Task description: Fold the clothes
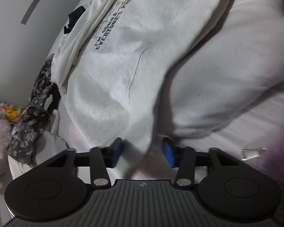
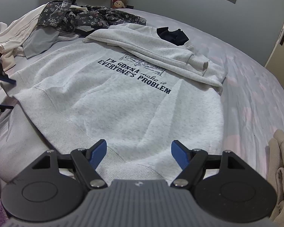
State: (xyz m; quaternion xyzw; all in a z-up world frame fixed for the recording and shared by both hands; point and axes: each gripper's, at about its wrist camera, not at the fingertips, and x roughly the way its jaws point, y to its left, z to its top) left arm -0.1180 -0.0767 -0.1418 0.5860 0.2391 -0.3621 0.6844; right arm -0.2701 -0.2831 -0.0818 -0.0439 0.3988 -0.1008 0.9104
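On the bed [image 2: 255, 87], the left tongs [image 1: 143, 152] straddle a fold of the grey sweatshirt [image 2: 123, 98] with jaws apart, while the right tongs [image 2: 138, 151] gape open over its hem.

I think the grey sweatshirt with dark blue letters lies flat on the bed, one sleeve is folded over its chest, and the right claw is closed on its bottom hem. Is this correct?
Not quite. The right claw is open, its blue fingers spread apart above the hem without pinching it, as the right wrist view shows. The rest holds: the grey sweatshirt lies flat on the bed, with one sleeve folded over its chest.
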